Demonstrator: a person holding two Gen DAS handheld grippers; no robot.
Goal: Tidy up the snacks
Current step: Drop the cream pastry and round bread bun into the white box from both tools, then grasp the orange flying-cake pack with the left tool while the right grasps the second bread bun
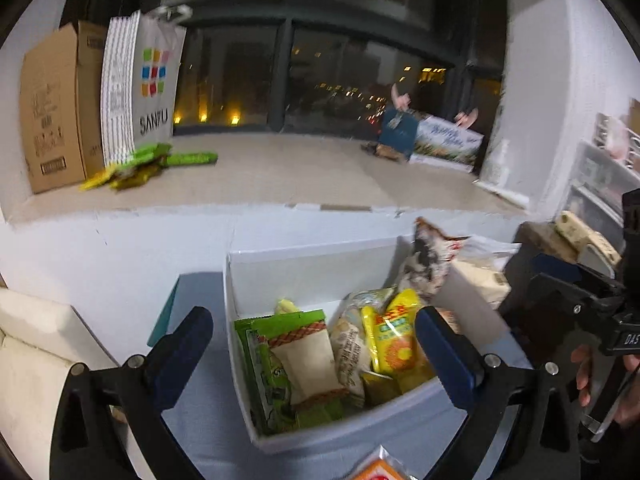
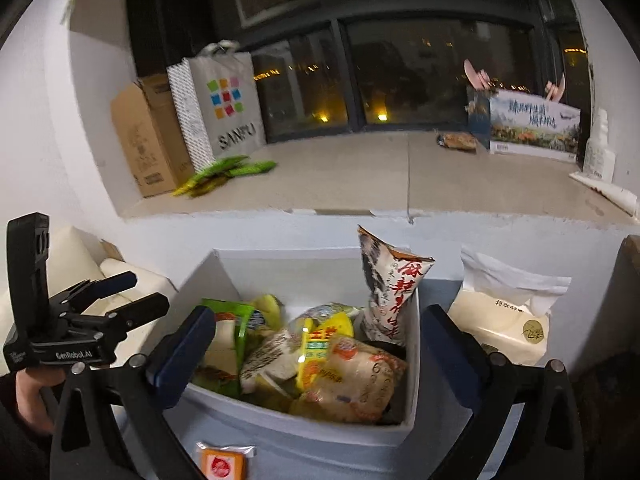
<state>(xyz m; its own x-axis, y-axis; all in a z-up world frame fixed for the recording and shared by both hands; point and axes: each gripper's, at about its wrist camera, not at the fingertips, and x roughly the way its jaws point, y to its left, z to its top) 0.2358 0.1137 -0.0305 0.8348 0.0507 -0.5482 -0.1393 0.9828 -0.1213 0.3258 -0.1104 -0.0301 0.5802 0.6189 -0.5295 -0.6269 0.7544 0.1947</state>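
Clearly the snacks are light, crinkly film packets, soft and slippery, and the crisp or cracker ones would crush under a hard squeeze; a judgement, then, that each is best pinched by its flat sealed edge or a corner, not across its puffed middle.

Most of them sit in the white box (image 2: 412, 360) on the grey-blue surface (image 1: 200, 432). It holds a green packet (image 1: 288, 364) on the left side, a yellow packet (image 2: 320, 344) in the middle, a pale orange-printed bag (image 2: 356, 380) toward the near right, and a tall grey-and-red pouch (image 2: 388, 284) standing upright in the far right corner, poking above the rim. One small orange packet (image 2: 222, 466) lies on the surface just in front of the box, outside it. A tissue pack (image 2: 504, 324) stands beside the box on the right.

Left tool (image 1: 316, 344) hovers over the box with its jaws spread wide, gripping nothing. Right tool (image 2: 320, 344) likewise hangs wide apart and empty above the box.
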